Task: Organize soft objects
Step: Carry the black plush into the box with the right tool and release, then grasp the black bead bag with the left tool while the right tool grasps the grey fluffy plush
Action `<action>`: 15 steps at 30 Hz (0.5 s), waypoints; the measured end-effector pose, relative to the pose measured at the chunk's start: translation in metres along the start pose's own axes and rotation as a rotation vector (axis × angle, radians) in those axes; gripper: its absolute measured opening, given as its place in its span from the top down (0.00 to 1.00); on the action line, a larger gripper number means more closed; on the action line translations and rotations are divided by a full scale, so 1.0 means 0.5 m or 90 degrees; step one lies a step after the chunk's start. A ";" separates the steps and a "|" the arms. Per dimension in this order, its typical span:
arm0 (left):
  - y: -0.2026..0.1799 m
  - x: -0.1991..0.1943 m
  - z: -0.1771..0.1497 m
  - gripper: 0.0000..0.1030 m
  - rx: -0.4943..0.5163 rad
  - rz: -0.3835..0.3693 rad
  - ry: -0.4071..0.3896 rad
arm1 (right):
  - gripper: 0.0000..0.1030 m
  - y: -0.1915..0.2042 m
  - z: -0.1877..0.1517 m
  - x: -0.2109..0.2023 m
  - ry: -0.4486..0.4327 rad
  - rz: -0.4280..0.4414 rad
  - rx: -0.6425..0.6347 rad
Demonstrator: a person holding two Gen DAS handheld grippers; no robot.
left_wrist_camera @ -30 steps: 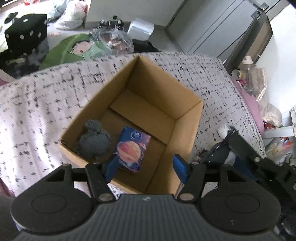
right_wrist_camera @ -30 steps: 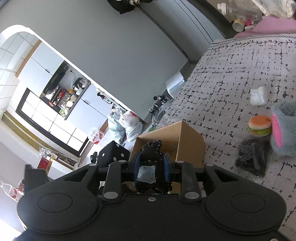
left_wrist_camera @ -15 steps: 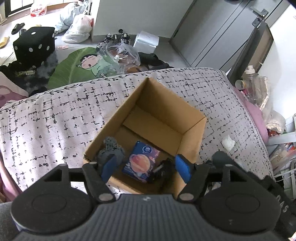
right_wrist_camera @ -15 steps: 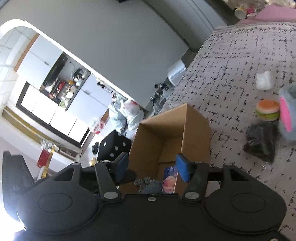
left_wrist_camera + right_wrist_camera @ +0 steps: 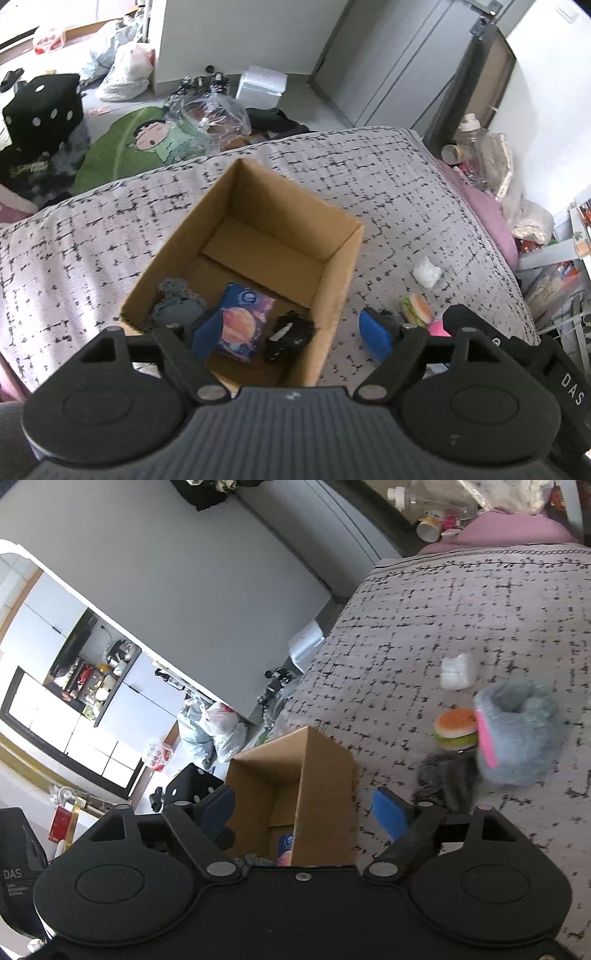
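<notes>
Left wrist view: the left gripper (image 5: pixel 291 334) is spread wide with nothing in it, hovering over the near corner of the open cardboard box (image 5: pixel 341 273) on the speckled bedspread (image 5: pixel 92 221). Three things are inside, all at the near end: one grey fuzzy toy (image 5: pixel 177 306), one blue tissue pack (image 5: pixel 245 325) with its long axis running toward the far wall, and one black fabric piece (image 5: pixel 291 334) crumpled against the right wall. Outside, to the right, there's one burger toy (image 5: pixel 417 309) and one white wad (image 5: pixel 426 272).

Right wrist view: the right gripper (image 5: pixel 304 812) is also wide open and empty, above the box's edge. On the bedspread sit the burger toy, one grey-and-pink plush (image 5: pixel 517 734) touching it, one dark fabric bundle (image 5: pixel 443 779) just below, and the white wad further off.
</notes>
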State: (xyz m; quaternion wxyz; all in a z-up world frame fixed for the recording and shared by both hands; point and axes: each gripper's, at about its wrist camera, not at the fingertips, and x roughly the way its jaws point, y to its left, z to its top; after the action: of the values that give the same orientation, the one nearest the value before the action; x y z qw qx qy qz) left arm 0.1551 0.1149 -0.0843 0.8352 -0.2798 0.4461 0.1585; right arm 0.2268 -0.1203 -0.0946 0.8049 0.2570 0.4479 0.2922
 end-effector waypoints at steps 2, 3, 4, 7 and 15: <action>-0.014 -0.004 0.002 0.19 0.007 -0.006 -0.006 | 0.19 -0.007 0.009 -0.011 -0.005 -0.009 0.001; -0.022 -0.006 0.003 0.19 0.009 -0.009 -0.010 | 0.19 -0.012 0.013 -0.015 -0.007 -0.012 0.003; -0.029 -0.007 0.003 0.19 0.011 -0.012 -0.012 | 0.19 -0.017 0.016 -0.020 -0.009 -0.016 0.007; -0.047 -0.008 0.005 0.19 0.018 -0.023 -0.014 | 0.19 -0.035 0.027 -0.033 -0.015 -0.028 0.020; -0.097 0.004 0.007 0.19 0.043 -0.042 -0.011 | 0.19 -0.074 0.055 -0.062 -0.041 -0.063 0.048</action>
State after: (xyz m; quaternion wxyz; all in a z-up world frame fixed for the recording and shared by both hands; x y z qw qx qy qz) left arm 0.1837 0.0784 -0.0687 0.8527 -0.2643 0.4348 0.1181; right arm 0.2465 -0.1721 -0.0892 0.8222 0.2736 0.4448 0.2264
